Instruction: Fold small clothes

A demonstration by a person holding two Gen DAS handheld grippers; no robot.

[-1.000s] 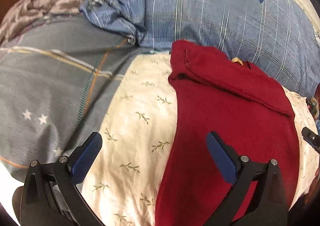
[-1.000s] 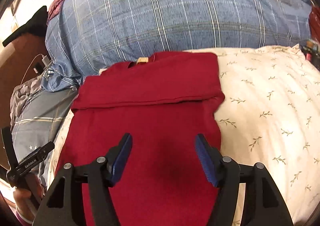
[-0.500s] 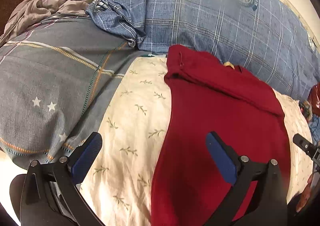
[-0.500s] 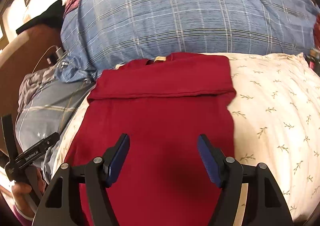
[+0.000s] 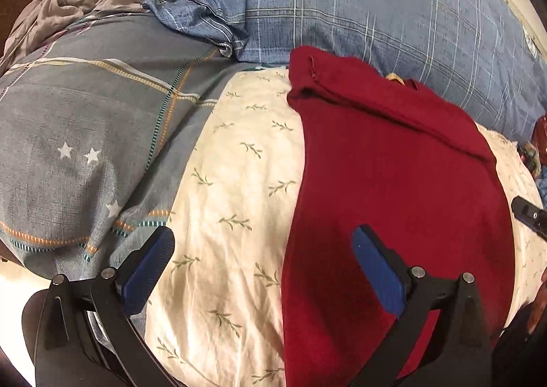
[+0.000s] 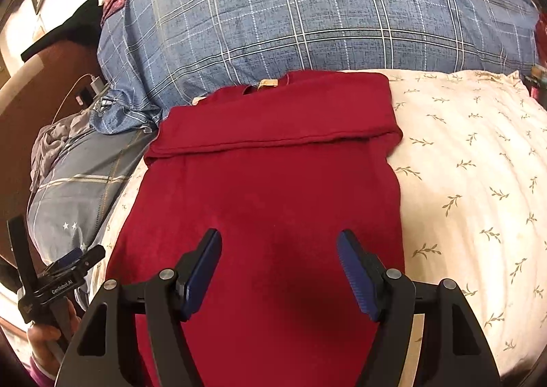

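Two views cover one bed, and neither shows all of it. At the far left of the right wrist view, the left gripper (image 6: pixel 73 258) appears only as a black frame cut by the lens rim, with a hand (image 6: pixel 48 335) gripping it at the lower left corner; its jaws are hard to judge from here. The left wrist view settles that: the left gripper (image 5: pixel 259 267) stands wide open with nothing between its blue pads, one pad over the cream sheet (image 5: pixel 232 181) and the other over the red shirt (image 5: pixel 393 198). That same view shows a grey starred blanket (image 5: pixel 75 133) filling its left half, largely squeezed to the edge in the other. The red shirt (image 6: pixel 270 188) lies flat on the cream sheet (image 6: pixel 471 161) in mid-frame, its top part folded down into a band; its bottom hem is cut off by the lower frame edge in both views. The right gripper (image 6: pixel 278 267) hangs over the shirt's lower part, jaws apart and empty. Behind the shirt lies a blue plaid pillow (image 6: pixel 307 21). At the right edge of the left wrist view, only a black tip of the right gripper (image 5: pixel 530 217) shows.
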